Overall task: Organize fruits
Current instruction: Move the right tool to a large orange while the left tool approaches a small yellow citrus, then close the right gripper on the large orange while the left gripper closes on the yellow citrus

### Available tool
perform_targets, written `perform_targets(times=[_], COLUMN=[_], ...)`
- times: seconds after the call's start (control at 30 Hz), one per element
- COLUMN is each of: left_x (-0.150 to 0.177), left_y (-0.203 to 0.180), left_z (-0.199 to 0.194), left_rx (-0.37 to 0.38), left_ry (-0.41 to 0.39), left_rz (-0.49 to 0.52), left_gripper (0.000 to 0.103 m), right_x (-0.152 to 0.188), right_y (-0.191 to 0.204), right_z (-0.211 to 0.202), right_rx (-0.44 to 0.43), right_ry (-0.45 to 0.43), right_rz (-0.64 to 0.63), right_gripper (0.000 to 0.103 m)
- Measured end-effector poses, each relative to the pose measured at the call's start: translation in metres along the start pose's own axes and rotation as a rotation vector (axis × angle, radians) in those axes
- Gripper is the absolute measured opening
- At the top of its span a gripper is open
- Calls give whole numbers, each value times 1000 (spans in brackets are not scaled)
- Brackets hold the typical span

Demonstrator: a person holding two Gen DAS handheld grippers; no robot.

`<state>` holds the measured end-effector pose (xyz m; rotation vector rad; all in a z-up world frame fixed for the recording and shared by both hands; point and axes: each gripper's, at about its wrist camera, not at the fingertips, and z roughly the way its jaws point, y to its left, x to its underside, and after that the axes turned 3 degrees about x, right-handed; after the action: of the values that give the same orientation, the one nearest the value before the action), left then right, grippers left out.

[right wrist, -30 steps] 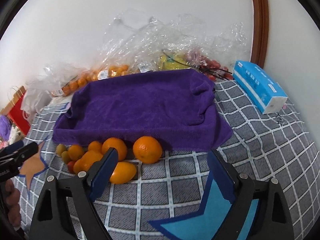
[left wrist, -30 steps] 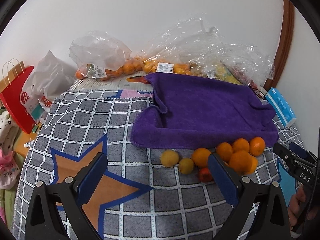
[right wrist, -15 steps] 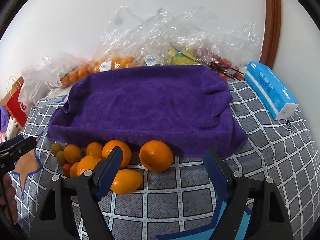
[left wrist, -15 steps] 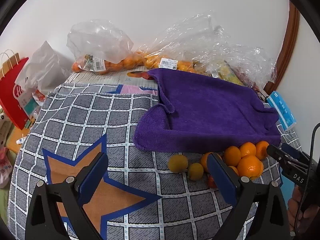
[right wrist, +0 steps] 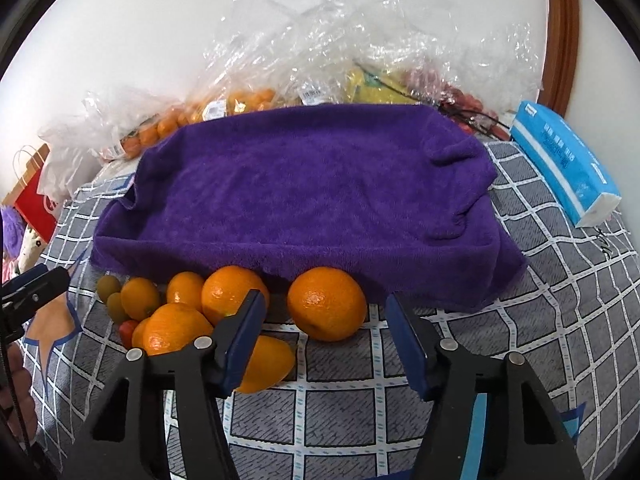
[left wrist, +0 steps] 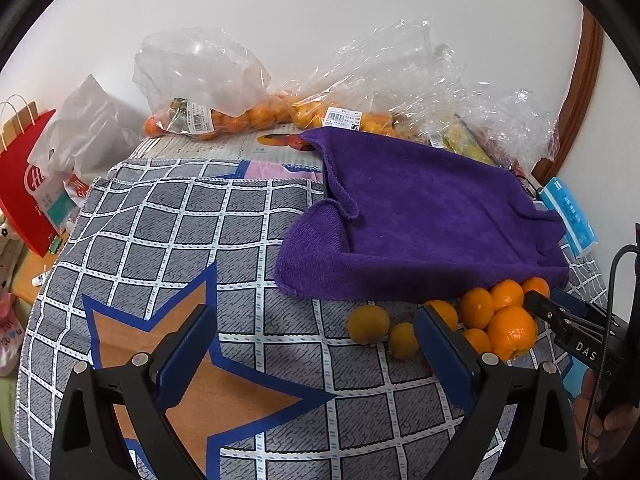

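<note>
If the right gripper [right wrist: 326,332] closes off-centre on the big orange [right wrist: 327,303], that round fruit could squirt sideways into the pile of oranges [right wrist: 188,308] and send them rolling across the checked cloth [right wrist: 560,320]. Its fingers are spread wide and straddle the orange without touching it; it sits just in front of the purple towel's [right wrist: 312,184] near edge. The left gripper [left wrist: 316,344] hangs wide apart too, holding nothing, with the small yellow fruit [left wrist: 368,325] just ahead.
</note>
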<state>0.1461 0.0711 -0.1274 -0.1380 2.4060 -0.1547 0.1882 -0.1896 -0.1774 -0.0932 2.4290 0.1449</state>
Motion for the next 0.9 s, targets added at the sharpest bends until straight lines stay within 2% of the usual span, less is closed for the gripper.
perform_targets(times=[0.27,0.33,0.4,0.6,0.9], left_x=[4,7,10,13,9], left_y=[6,6,6,1,-17], left_z=[-2,-2,-2,3,22], left_rx=[-14,-17,-21,-13,-25], left_ry=[14,21,27,42,70], left_rz=[0,4,10,14,49], left_gripper=[99,99,99,99,85], right_x=[2,2,3,5,10], right_y=[-4,-5,-6,-6,-19], right_z=[16,19,20,13,-9], right_rx=[-7,-5,-28,-26,-48], right_ry=[31,33,34,17,-35], right_rz=[14,19,19,3,-5], right_gripper=[57,53,43,43,43])
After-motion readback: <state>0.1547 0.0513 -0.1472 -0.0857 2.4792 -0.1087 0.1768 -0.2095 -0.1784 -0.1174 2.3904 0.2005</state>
